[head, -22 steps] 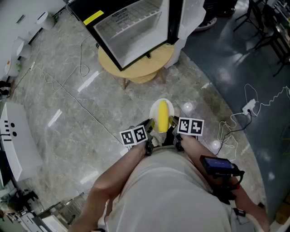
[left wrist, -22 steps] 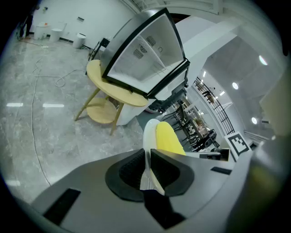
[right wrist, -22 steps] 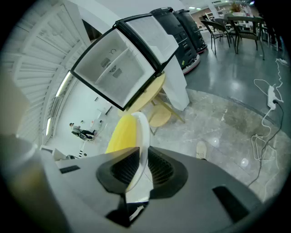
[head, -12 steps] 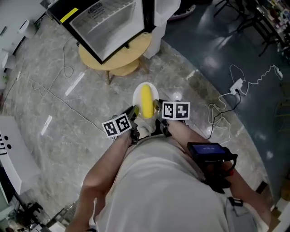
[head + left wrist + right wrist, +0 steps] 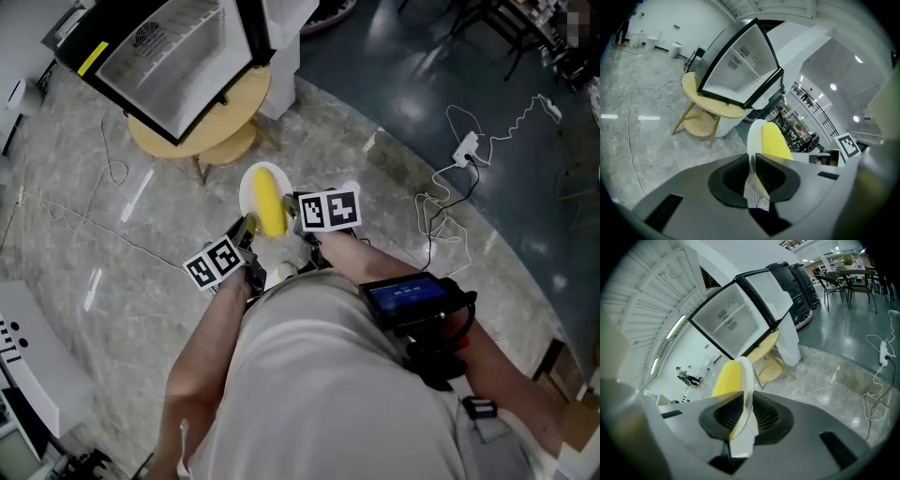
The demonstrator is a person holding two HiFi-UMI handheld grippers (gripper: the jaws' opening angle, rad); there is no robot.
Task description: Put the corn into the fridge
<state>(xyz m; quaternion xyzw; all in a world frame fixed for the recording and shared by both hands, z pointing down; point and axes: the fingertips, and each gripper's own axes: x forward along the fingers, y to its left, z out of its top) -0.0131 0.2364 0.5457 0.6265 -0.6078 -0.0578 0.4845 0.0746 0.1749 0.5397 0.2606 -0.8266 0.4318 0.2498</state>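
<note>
A yellow corn cob lies on a small white plate, held in the air between both grippers. My left gripper is shut on the plate's left rim, and my right gripper is shut on its right rim. In the left gripper view the plate stands edge-on in the left gripper, with the corn to its right. The right gripper view shows the right gripper clamping the plate, with the corn to the left. The fridge, its glass door open, sits ahead on a round wooden table.
A power strip with white cables lies on the dark floor at the right. A thin cable runs over the marble floor at the left. A white appliance stands at the left edge. A black device is strapped to the right forearm.
The plate with the corn has been carried a little nearer the fridge and table, which now sit further up and left in the head view. Both grippers have kept their hold.
</note>
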